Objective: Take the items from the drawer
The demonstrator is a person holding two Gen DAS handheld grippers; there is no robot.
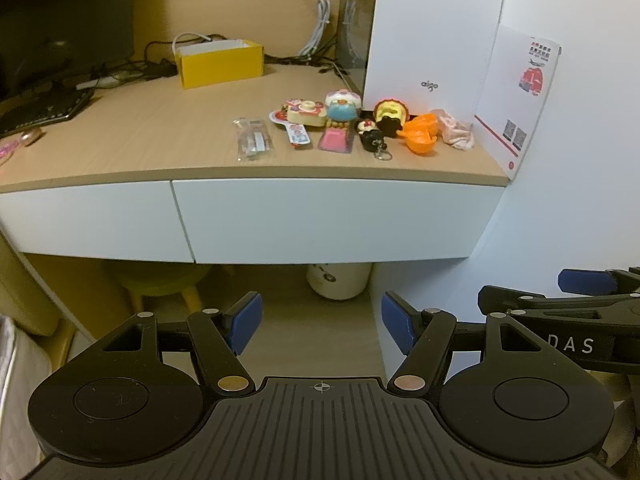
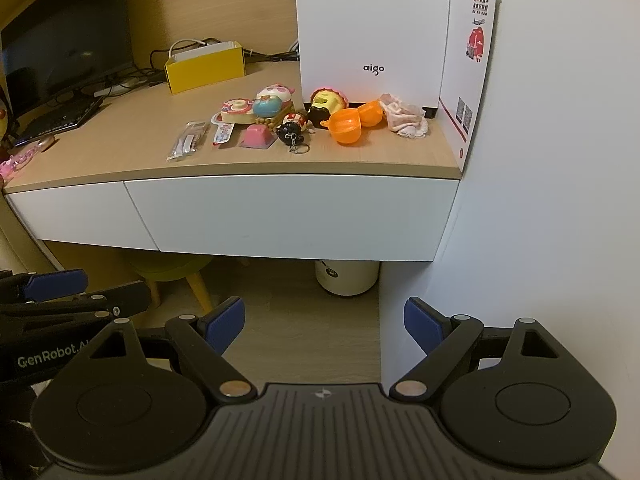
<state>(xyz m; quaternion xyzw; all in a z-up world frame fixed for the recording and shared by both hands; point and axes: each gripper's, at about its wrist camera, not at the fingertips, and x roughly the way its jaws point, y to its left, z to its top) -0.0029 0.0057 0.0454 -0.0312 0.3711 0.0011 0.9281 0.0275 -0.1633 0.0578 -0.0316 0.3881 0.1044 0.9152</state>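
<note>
Both tongs, left point(image 1: 322, 326) and right point(image 2: 324, 326), gape empty, level; closed drawer point(image 2: 296, 216) ahead and above, front running left-right, right tongs nearer.

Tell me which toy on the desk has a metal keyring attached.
The small black-and-white figure in the middle of the row, lying nearest the desk edge; its keyring trails toward the front. No other shows one.

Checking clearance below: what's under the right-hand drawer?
Under the right-hand drawer: a white bin on the floor and part of a green stool with yellow legs. The drawer is shut, so its inside is hidden.
</note>
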